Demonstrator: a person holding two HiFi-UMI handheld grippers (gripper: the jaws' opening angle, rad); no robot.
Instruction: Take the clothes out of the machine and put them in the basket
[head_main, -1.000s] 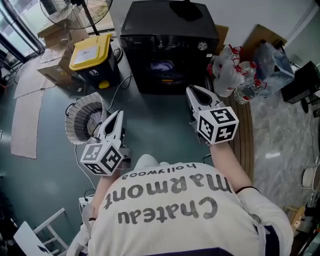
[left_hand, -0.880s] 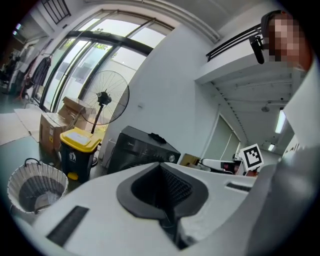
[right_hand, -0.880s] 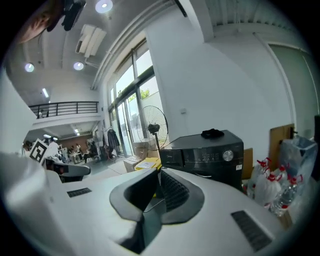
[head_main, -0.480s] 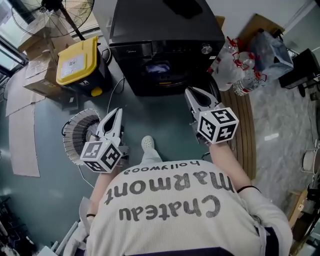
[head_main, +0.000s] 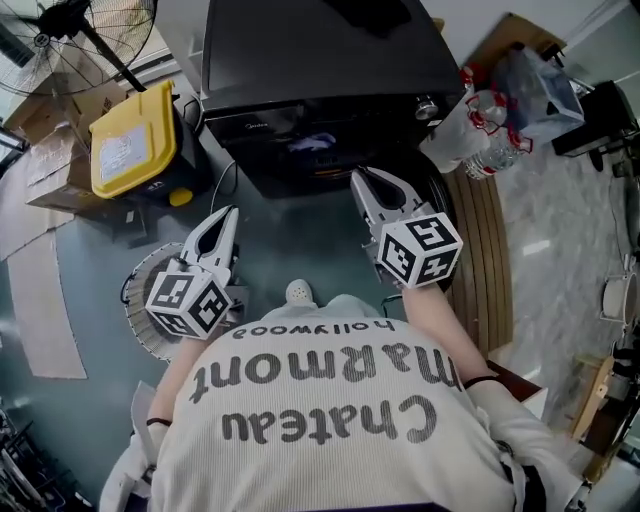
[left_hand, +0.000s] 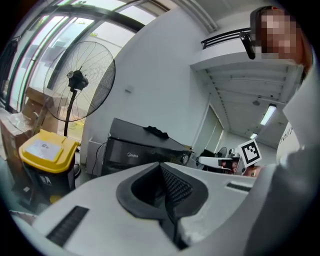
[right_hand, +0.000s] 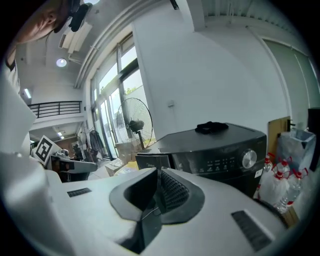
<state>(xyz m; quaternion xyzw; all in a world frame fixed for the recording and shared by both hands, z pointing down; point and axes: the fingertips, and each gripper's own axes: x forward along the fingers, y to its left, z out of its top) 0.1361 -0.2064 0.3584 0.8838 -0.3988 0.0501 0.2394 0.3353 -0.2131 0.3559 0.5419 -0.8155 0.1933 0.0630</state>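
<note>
The clothes (head_main: 313, 143), a pale bluish bundle, are seen in the front opening of the black machine (head_main: 320, 60) at the far side. The white basket (head_main: 137, 300) is set on the floor at the near left, its inside mostly hidden by the left gripper (head_main: 224, 216). The left gripper and the right gripper (head_main: 366, 182) are both clenched on nothing, just short of the machine. A yellow-lidded bin (head_main: 125, 140) is shut at far left; bottles are held in clear bags (head_main: 480, 110) at far right.
</note>
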